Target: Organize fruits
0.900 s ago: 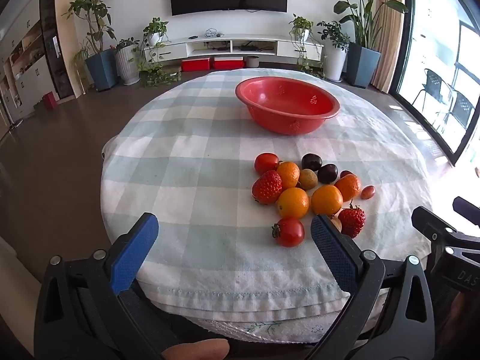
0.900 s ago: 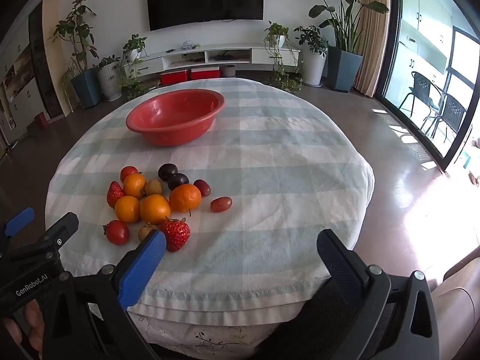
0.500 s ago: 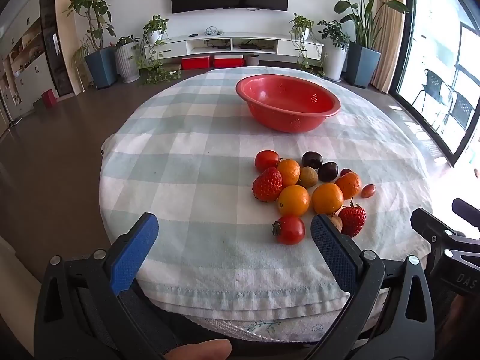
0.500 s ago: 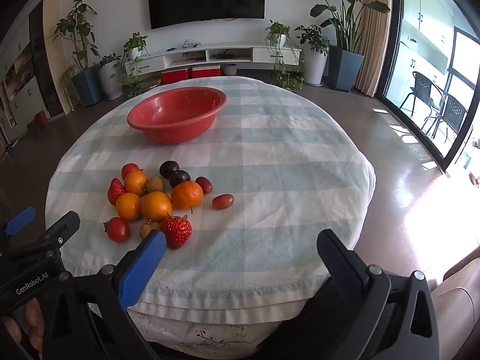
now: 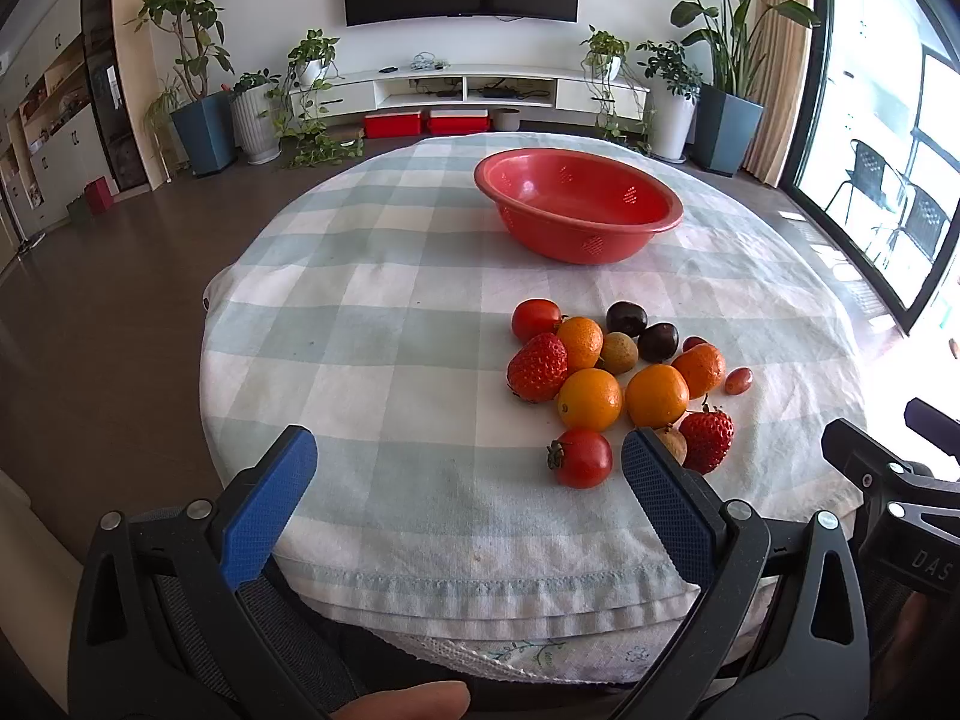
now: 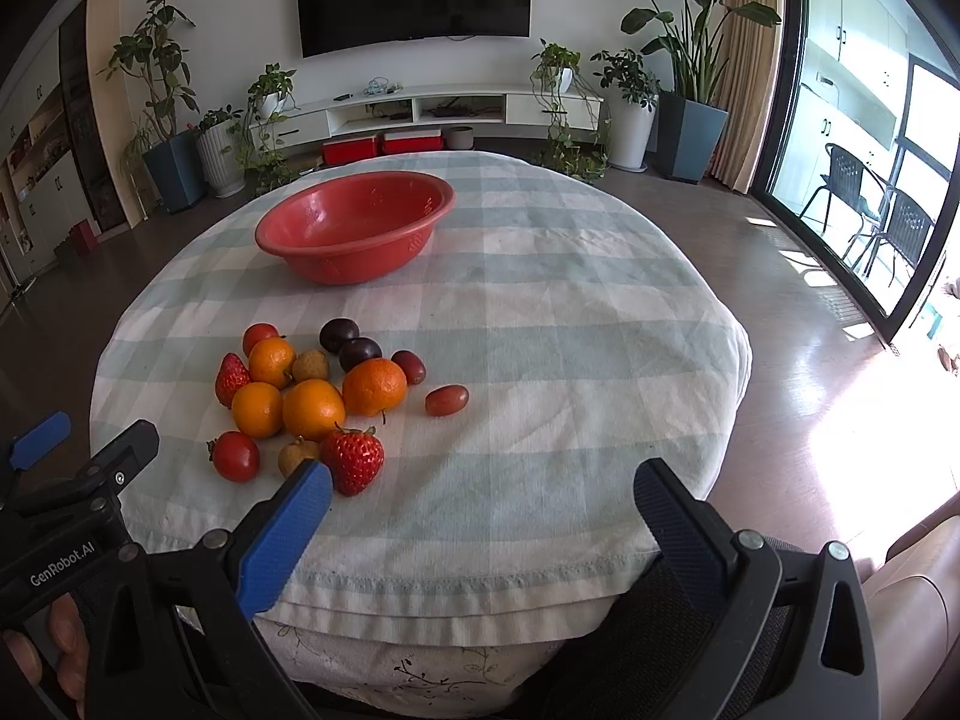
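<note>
Left gripper (image 5: 462, 483): jaws spread wide, nothing between them; it hangs at the near edge of the table, aimed over the cloth with the fruit off to its right.
Right gripper (image 6: 480, 501): likewise wide open and empty, at the near edge, with the fruit off to its left; its left pad sits just in front of a strawberry (image 6: 353, 459) in view, not touching as far as I can tell.
Fruit pile: all of it lies loose on the cloth (image 5: 390, 312), bunched together on the near half of the table.
Nearest pieces: a tomato (image 5: 581, 457), a small brown fruit (image 6: 297, 455) and the strawberry are closest to the grippers.
Middle of pile: four oranges (image 5: 590, 399), a second strawberry (image 5: 537, 366) and another brown fruit, most of them touching.
Far side of pile: a second tomato (image 5: 534, 318), two dark plums (image 5: 626, 318) and a dark grape beside them.
Stray: one red grape (image 6: 446, 400) lies a little apart on the right.
Bowl (image 5: 579, 204): red, perforated, upright, well beyond the pile, and empty as far as its inside shows.
Done: nothing, judging by the empty bowl and the untouched pile.
Left: presumably every fruit has to go into the bowl, one at a time.
Likely first pick: a near piece, such as the tomato or the strawberry.
</note>
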A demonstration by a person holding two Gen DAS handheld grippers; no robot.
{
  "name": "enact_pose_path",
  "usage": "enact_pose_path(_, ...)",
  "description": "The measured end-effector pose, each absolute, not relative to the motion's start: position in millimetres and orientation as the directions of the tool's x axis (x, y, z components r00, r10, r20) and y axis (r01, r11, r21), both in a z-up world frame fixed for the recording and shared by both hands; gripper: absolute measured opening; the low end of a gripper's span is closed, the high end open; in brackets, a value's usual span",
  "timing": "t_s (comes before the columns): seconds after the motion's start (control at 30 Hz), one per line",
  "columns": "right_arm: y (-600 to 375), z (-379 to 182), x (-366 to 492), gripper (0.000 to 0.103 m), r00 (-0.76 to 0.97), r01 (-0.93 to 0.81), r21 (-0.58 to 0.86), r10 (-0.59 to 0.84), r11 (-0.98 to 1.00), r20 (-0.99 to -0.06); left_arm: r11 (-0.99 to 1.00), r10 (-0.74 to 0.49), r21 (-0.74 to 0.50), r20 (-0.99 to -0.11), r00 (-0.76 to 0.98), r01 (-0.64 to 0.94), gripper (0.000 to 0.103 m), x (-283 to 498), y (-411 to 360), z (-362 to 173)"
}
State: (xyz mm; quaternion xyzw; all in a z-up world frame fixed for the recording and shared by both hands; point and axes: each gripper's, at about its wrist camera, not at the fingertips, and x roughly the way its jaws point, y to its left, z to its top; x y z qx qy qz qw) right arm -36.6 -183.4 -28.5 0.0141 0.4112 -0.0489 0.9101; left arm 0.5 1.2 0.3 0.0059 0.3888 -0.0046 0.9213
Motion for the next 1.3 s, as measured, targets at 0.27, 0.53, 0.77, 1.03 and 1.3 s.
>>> enact_pose_path(0.27, -183.1, -28.9, -36.6, 0.103, 0.656, 0.101, -0.016, -0.078, 0.995, -0.751, 1.000, -0.005, 0.005, -0.717, 0.697, 0.013, 0.103, 0.6, 1.4, 0.4)
enact_pose_path(0.53, -182.7, -29.2, -36.7, 0.103, 0.656, 0.100, -0.015, -0.078, 0.995, -0.751, 1.000, -0.006, 0.005, -0.718, 0.696, 0.013, 0.103, 0.2, 0.6, -3.5)
enact_pose_path(0.77, -182.5, -29.7, -36.8, 0.103, 0.656, 0.101, -0.015, -0.077, 0.995, -0.751, 1.000, -0.005, 0.006, -0.718, 0.696, 0.013, 0.103, 0.4, 0.6, -3.9)
enact_pose_path(1.03, -182.4, -30.2, -36.7, 0.103, 0.655, 0.100, -0.016, -0.078, 0.995, -0.751, 1.000, -0.007, 0.003, -0.718, 0.696, 0.013, 0.103, 0.5, 1.0, -3.6)
enact_pose_path(1.3, -182.4, -30.1, -36.5, 0.103, 0.656, 0.100, -0.016, -0.078, 0.995, -0.751, 1.000, -0.007, 0.002, -0.718, 0.696, 0.012, 0.103, 0.6, 1.1, -3.9)
